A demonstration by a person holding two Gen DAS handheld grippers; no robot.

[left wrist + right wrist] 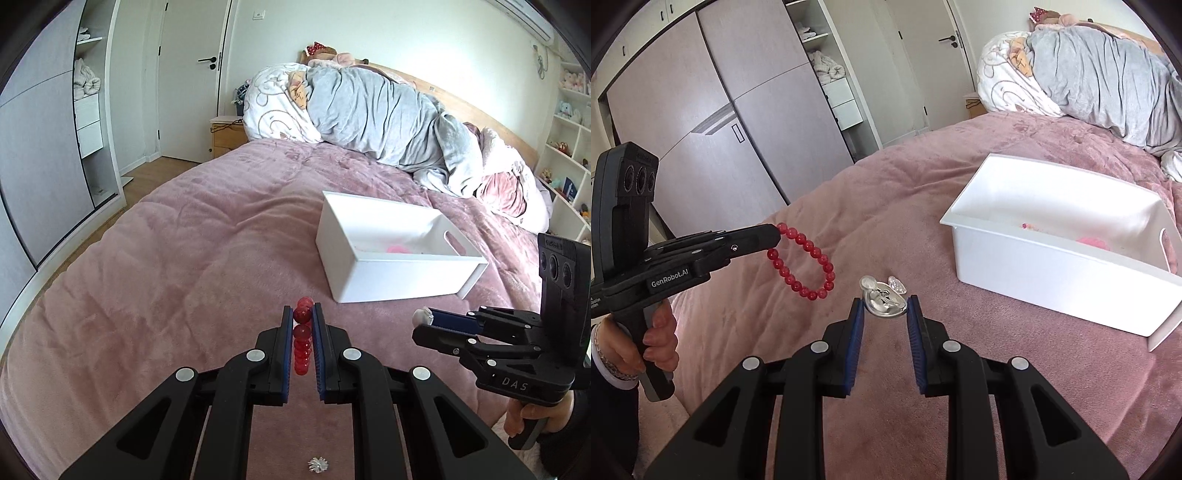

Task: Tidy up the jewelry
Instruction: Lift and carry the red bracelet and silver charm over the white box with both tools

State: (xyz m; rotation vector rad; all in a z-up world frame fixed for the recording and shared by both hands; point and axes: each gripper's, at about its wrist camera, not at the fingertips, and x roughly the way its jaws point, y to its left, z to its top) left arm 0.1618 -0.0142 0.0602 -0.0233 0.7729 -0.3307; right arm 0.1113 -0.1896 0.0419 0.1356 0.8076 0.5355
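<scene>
1. My left gripper (303,315) is pinched nearly closed on a red bracelet (803,260); in the right wrist view its loop hangs free from the fingertips, clear of the blanket (166,266).
2. My right gripper (885,308) is partly closed on a silver trinket (882,297), which sits between the blue pads (855,332) at their tips. I cannot tell what kind of piece it is.
3. The two grippers are held near each other above the pink blanket, left one to the left of the right one.
4. A small silver flower charm (318,464) lies on the blanket below my left gripper.
5. A white bin (1027,254) sits on the blanket ahead and to the right, with something pink (1091,243) lying inside.
6. Beyond it, a grey duvet (388,114) is heaped at the head of the bed.
</scene>
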